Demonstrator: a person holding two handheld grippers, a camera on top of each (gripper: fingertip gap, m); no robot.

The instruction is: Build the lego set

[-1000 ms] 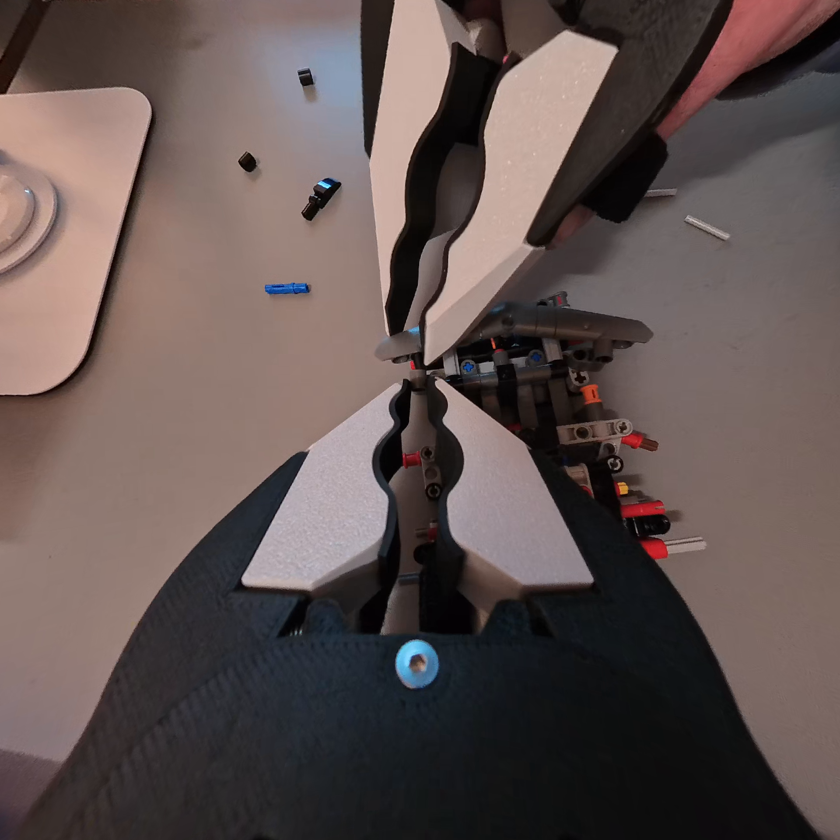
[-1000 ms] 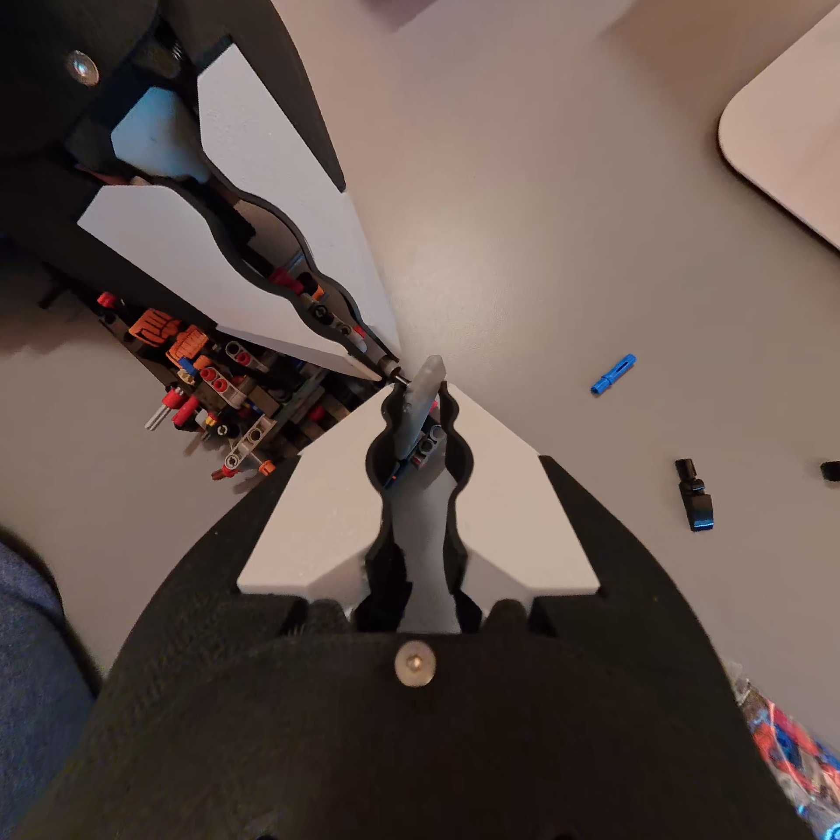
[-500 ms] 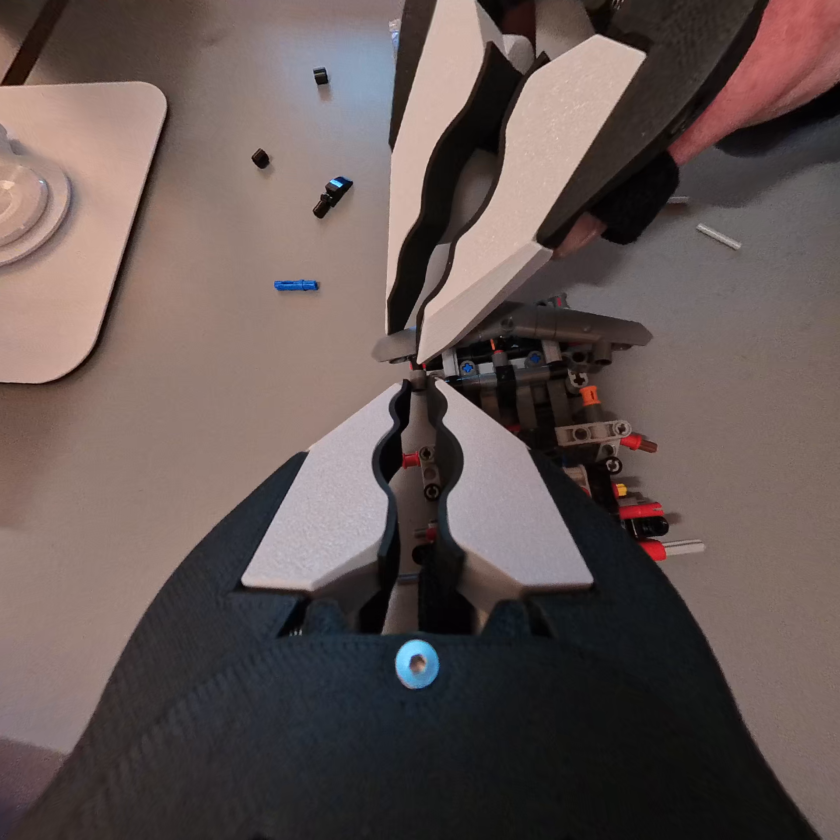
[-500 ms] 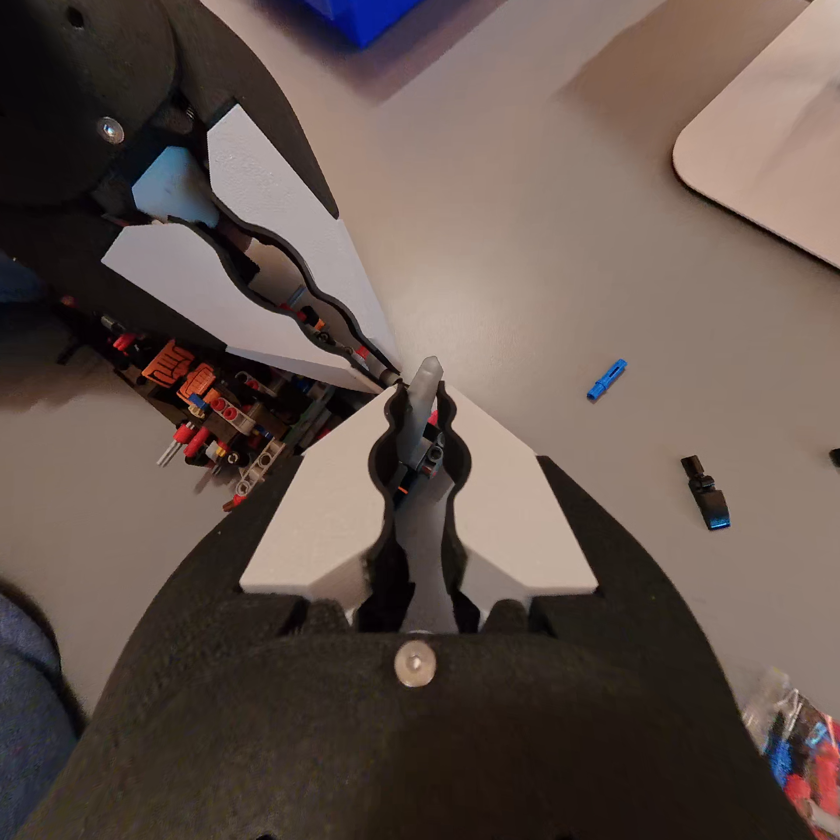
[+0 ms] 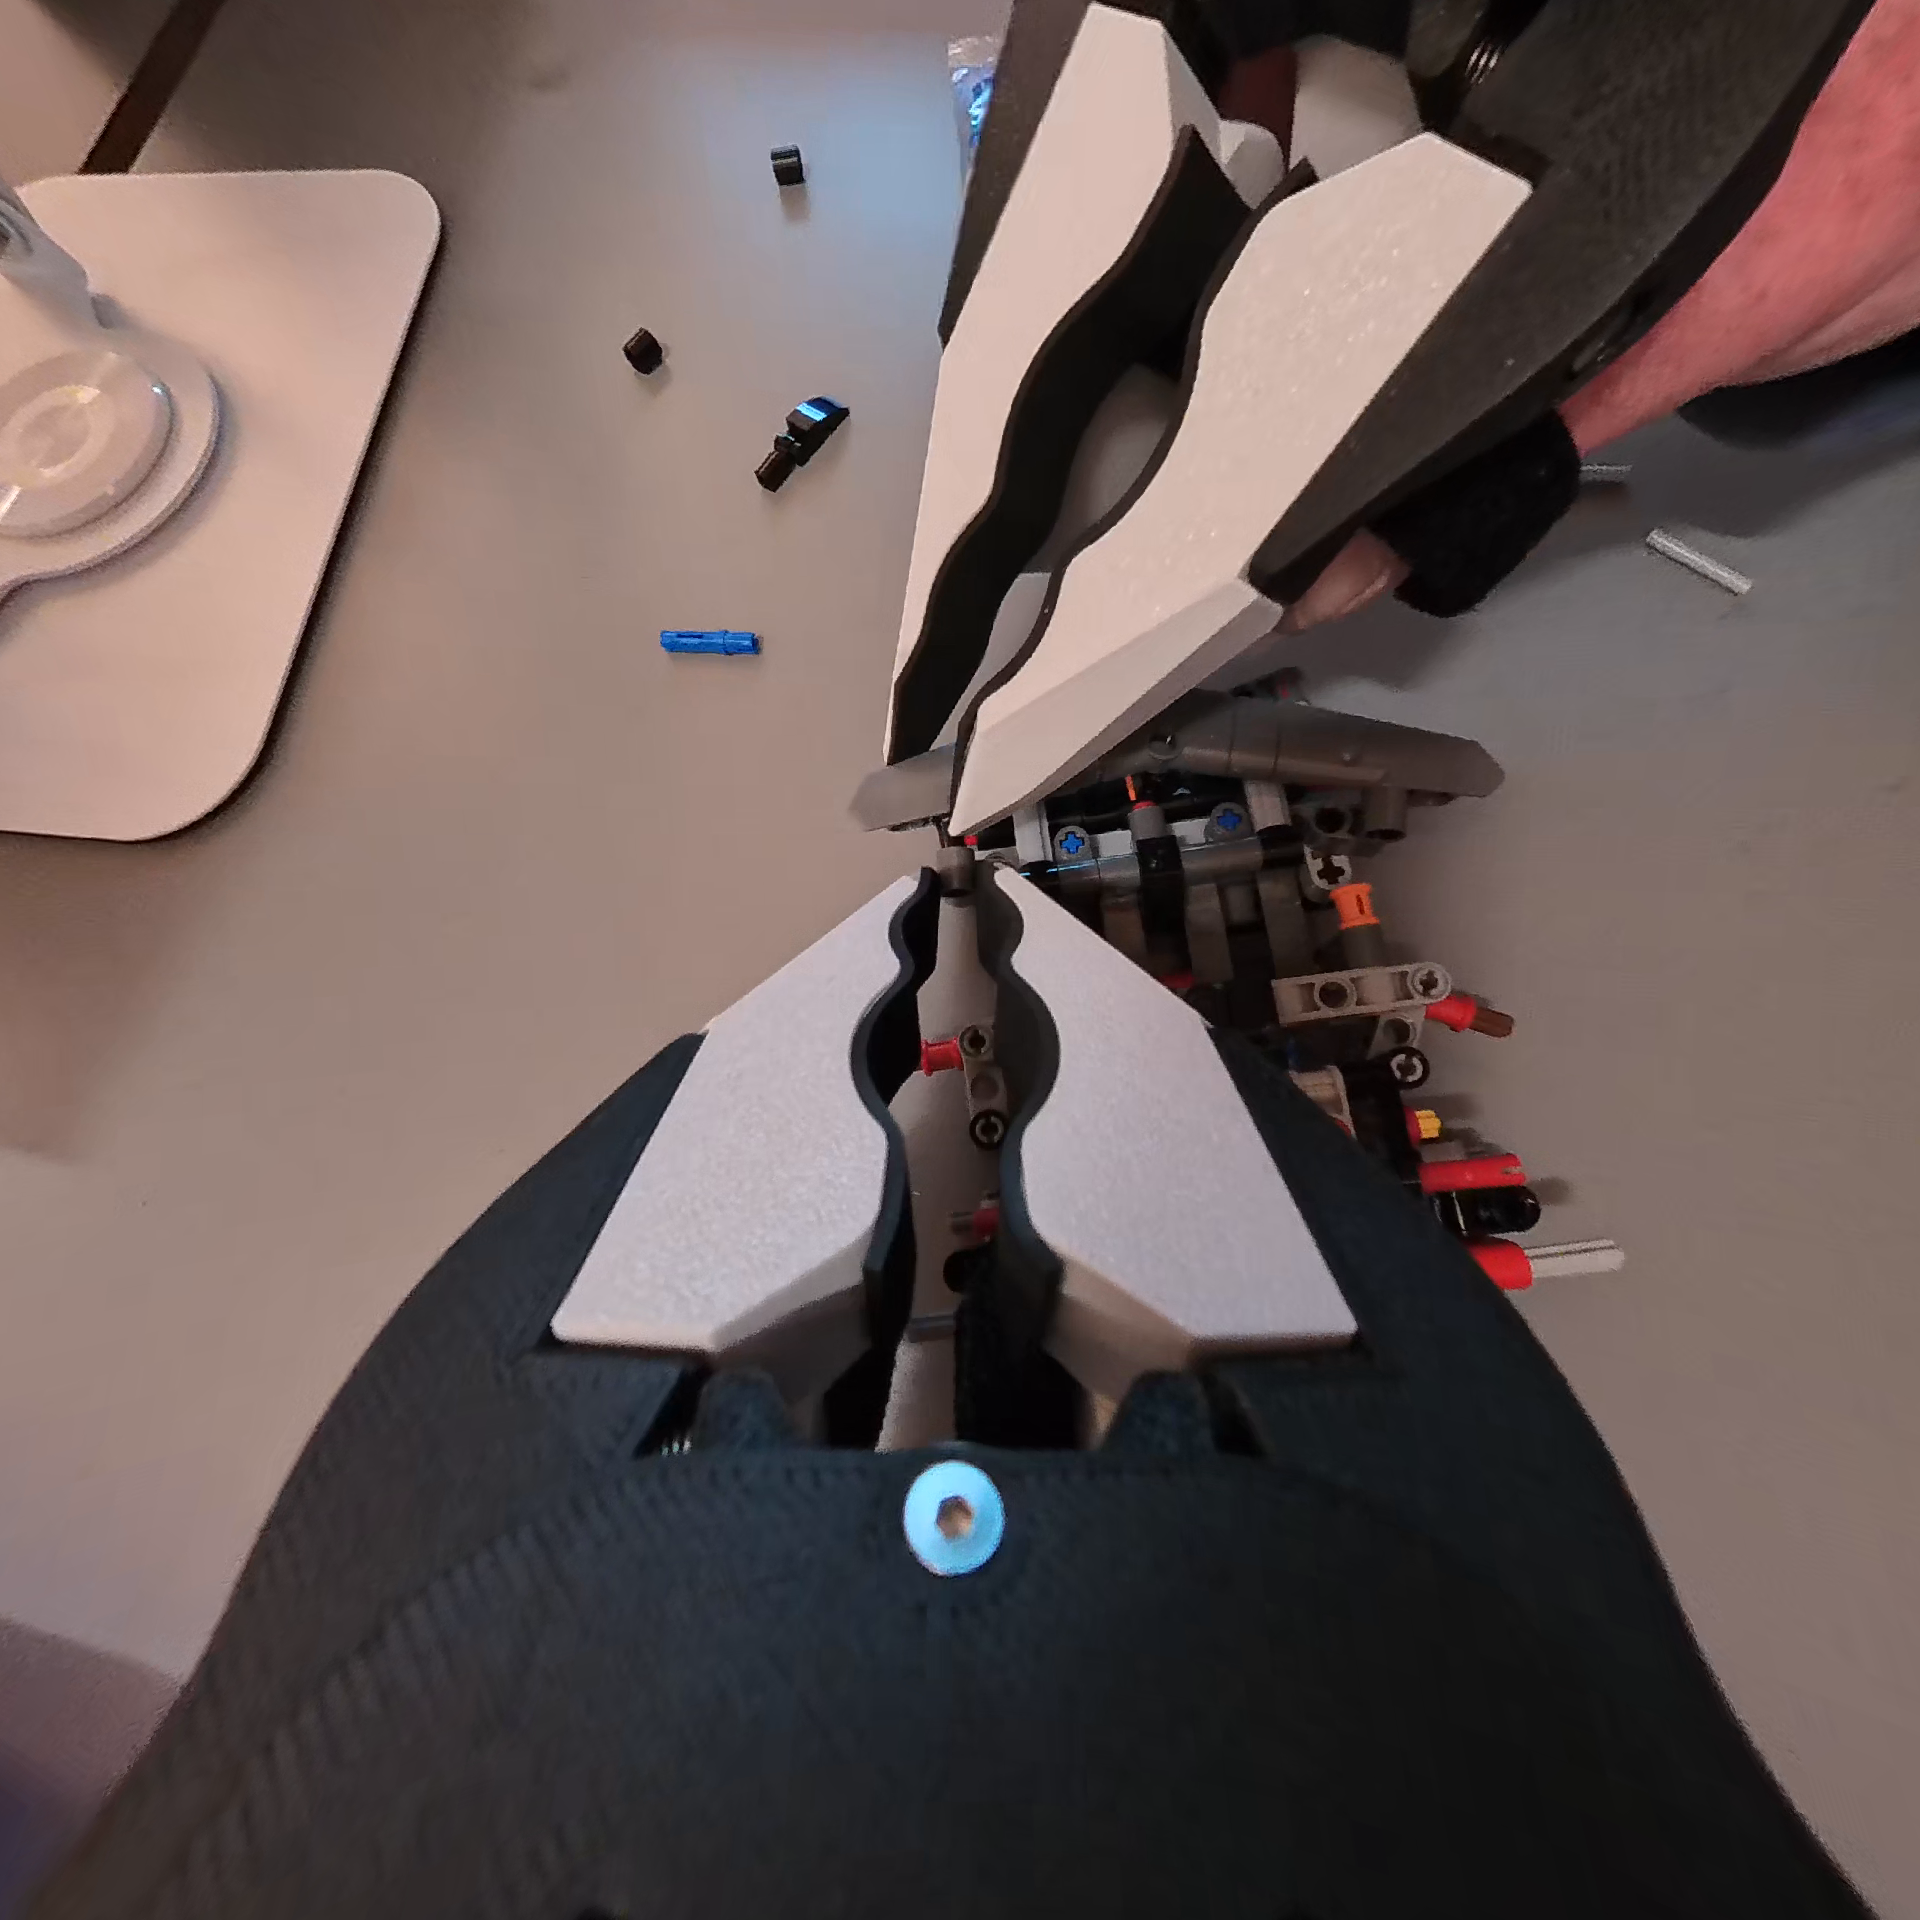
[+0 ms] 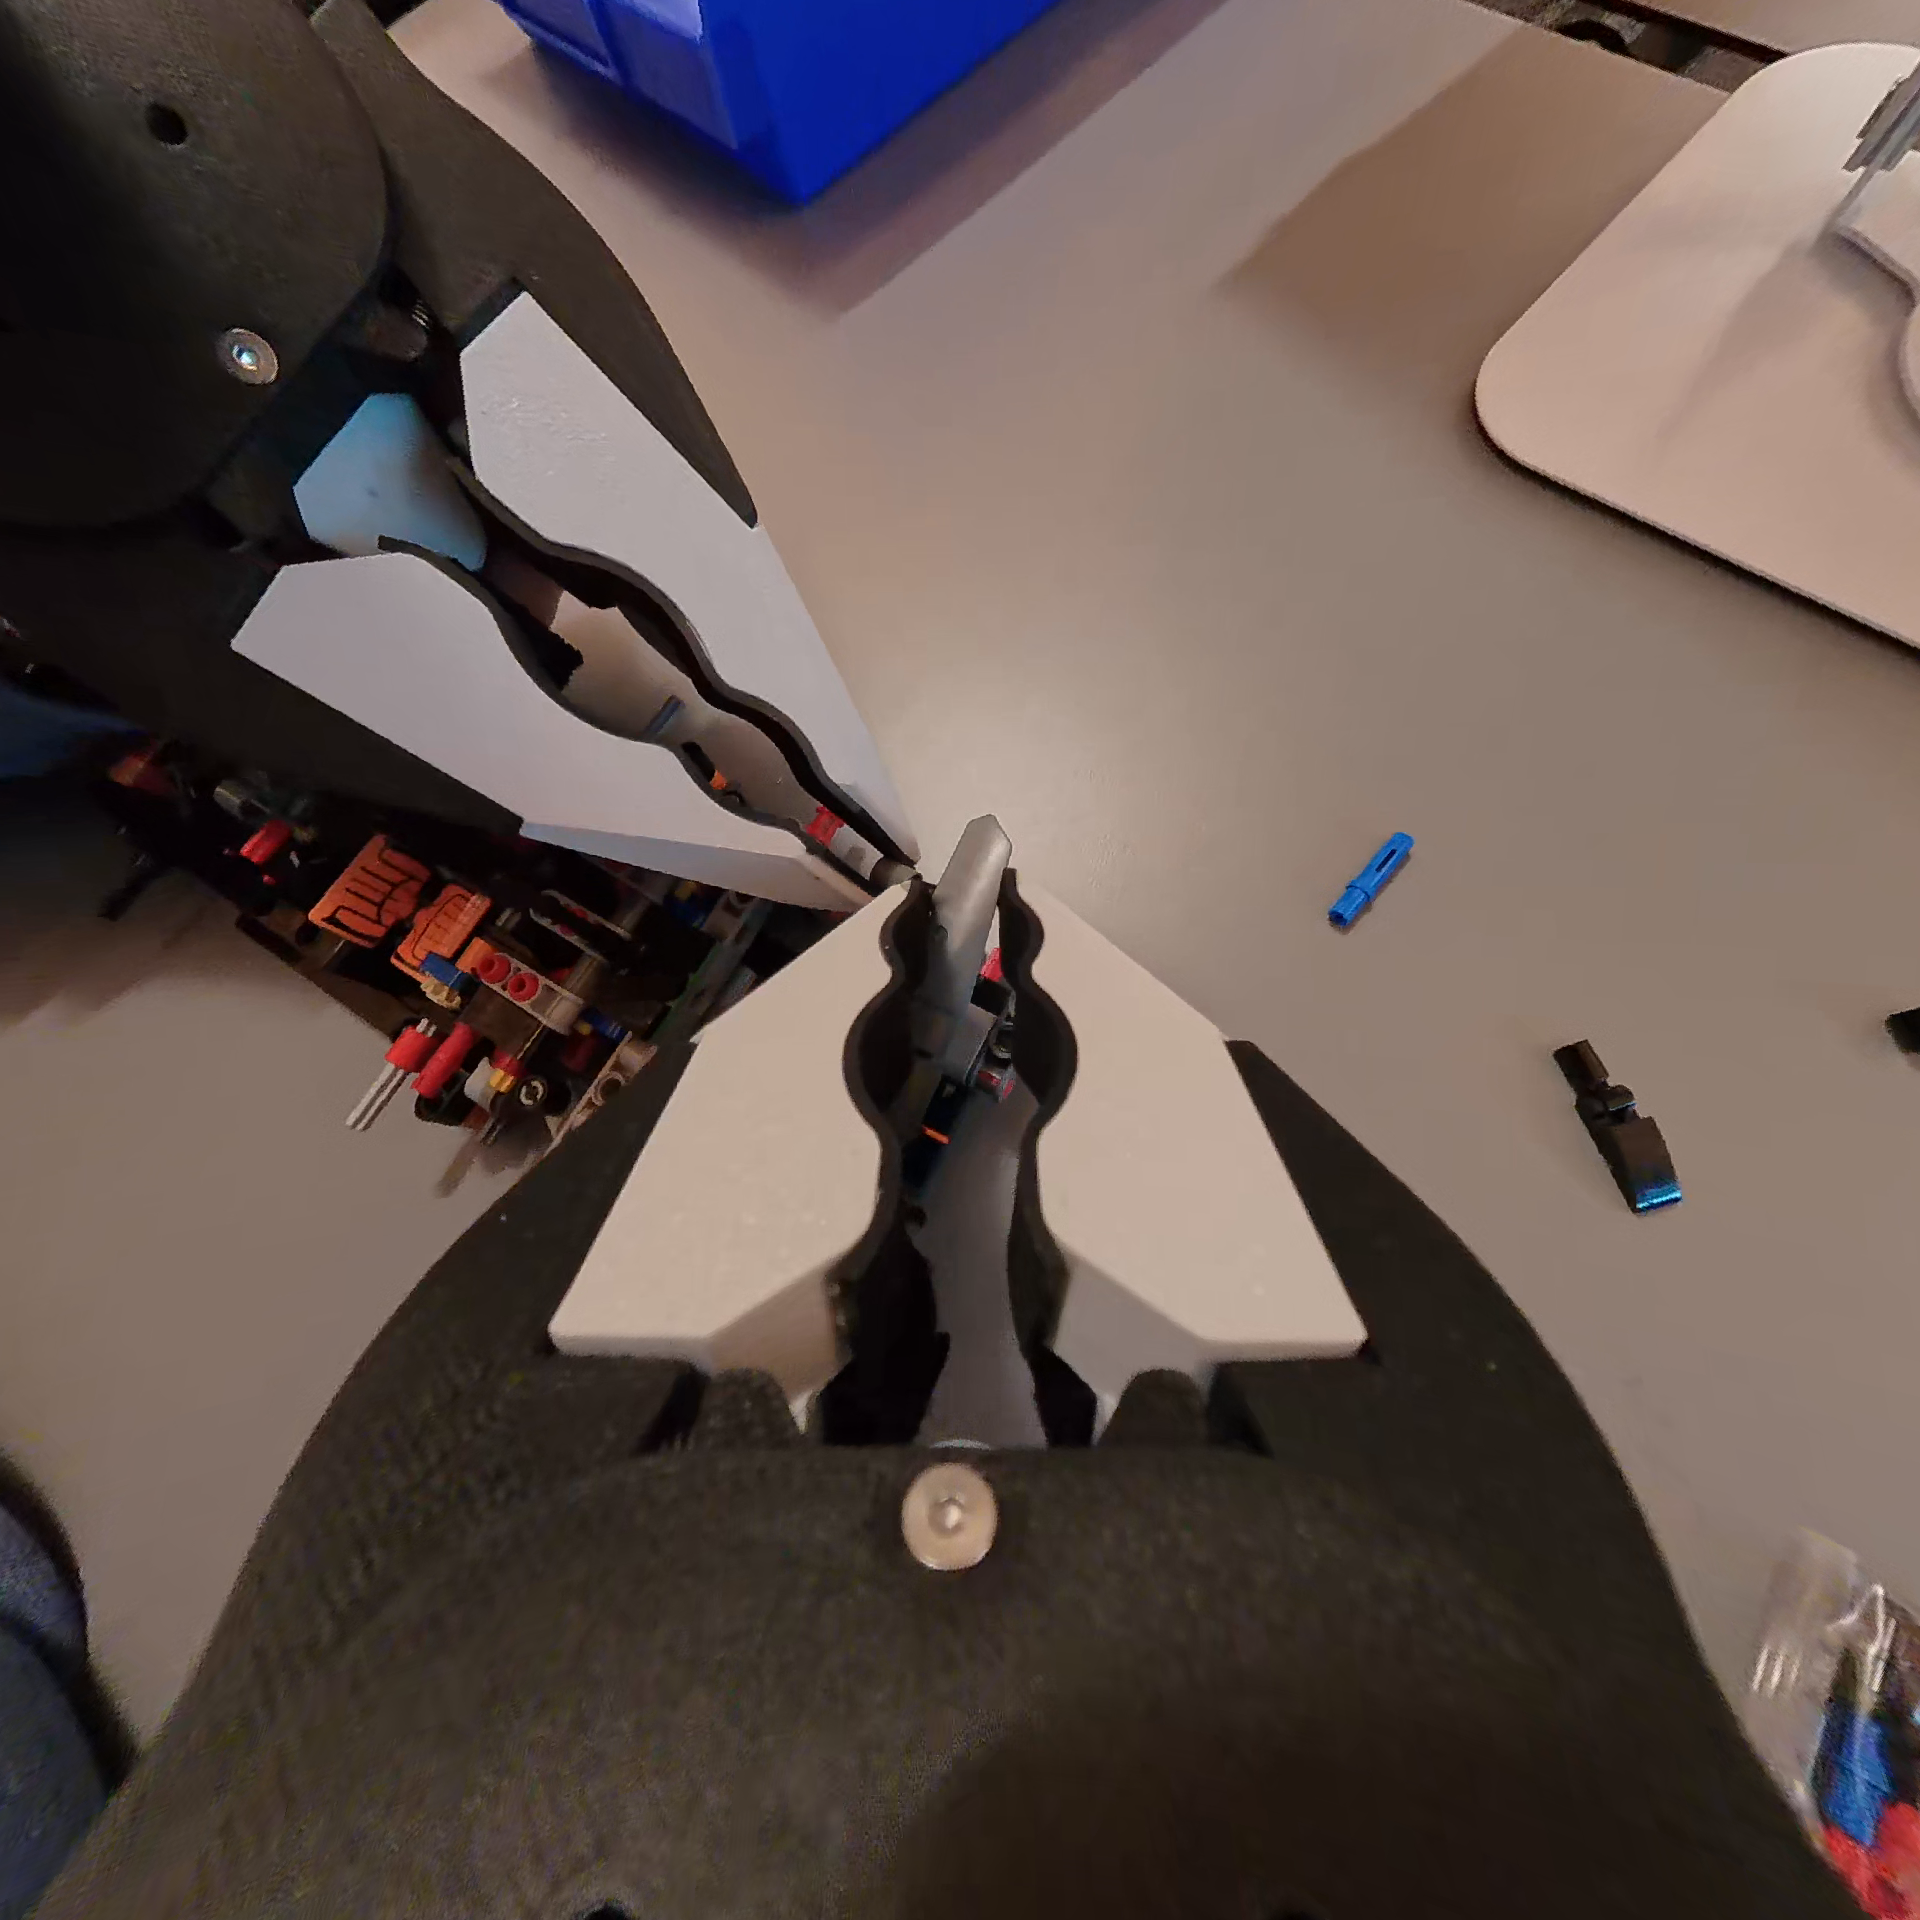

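Note:
The part-built lego model (image 5: pixel 1247 883), dark grey and black with red, orange and blue pins, lies on the grey table. It also shows in the right wrist view (image 6: pixel 499 977). My left gripper (image 5: pixel 958 883) is shut on a thin grey beam (image 5: pixel 977 1070) at the model's left end. My right gripper (image 5: pixel 951 805) comes down from above, tip to tip with the left one. It is shut on a grey panel piece (image 6: pixel 971 883) that sticks out past its tips. The left gripper (image 6: pixel 888 862) shows there at upper left.
Loose on the table are a blue pin (image 5: pixel 710 642), a black and blue connector (image 5: pixel 800 442), two small black bushes (image 5: pixel 643 350) and a grey axle (image 5: pixel 1699 561). A white stand base (image 5: pixel 208 499) lies far left. A blue bin (image 6: pixel 790 73) and a parts bag (image 6: pixel 1860 1704) show too.
Both grippers stay shut on the model, tip to tip. The right gripper has tilted up and back, so the blue bin and more of the stand base have come into its view.

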